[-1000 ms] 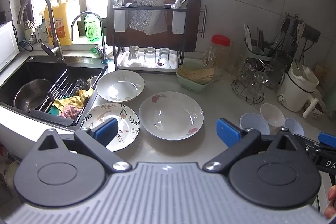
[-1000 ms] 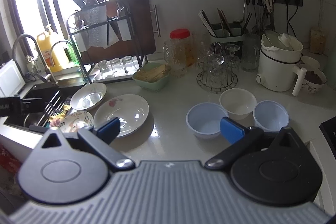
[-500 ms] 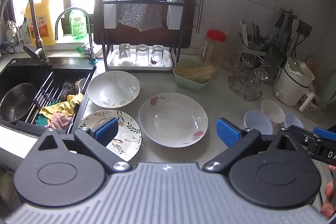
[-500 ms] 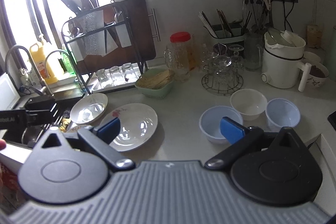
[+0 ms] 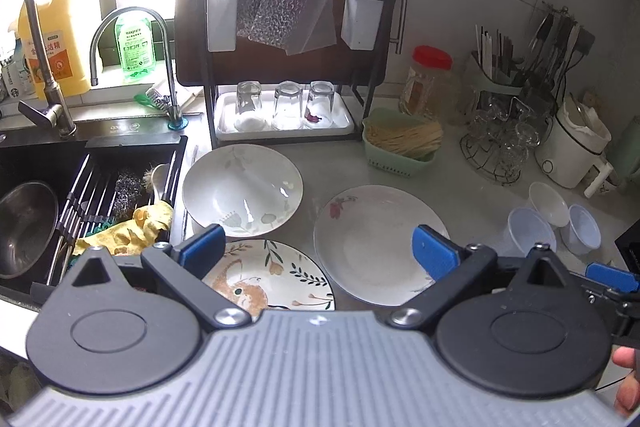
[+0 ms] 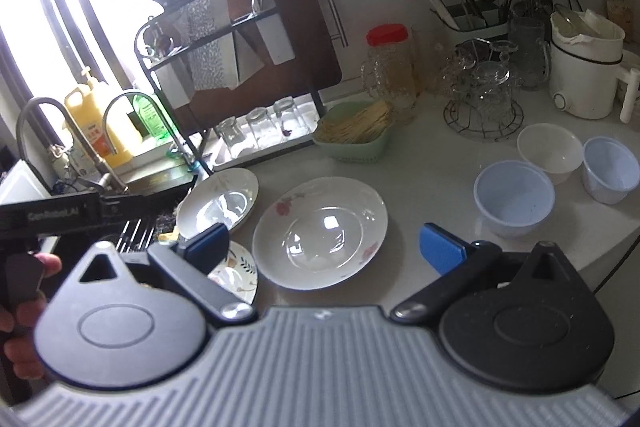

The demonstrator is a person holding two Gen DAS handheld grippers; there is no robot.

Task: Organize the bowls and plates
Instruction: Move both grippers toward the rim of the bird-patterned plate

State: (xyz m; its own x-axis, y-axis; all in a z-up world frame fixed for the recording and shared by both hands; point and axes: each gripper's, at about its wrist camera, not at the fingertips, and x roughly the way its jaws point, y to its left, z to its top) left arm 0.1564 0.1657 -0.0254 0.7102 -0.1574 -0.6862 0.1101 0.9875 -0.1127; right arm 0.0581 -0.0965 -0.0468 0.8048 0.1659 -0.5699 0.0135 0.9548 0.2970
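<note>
Left wrist view: left gripper (image 5: 316,247) wide open, empty, above white tabletop (image 5: 328,167). Patterned round plate (image 5: 276,277) at 6 o'clock; white leaf-print shallow bowl (image 5: 242,187) at 10; white rose-print ceramic plate (image 5: 380,243) at 3. Three small bowls, pale blue plastic bowl (image 5: 530,231) nearest, at far 3. Right wrist view: right gripper (image 6: 324,247) wide open, empty, w/ rose-print plate between fingers.

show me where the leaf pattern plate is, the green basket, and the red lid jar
Leaf plate (image 5: 280,273): left wrist view, on its patterned centre.
Green basket (image 6: 360,146): right wrist view, on its front wall.
Red-lid jar (image 5: 430,83): left wrist view, on its glass body below the lid.
</note>
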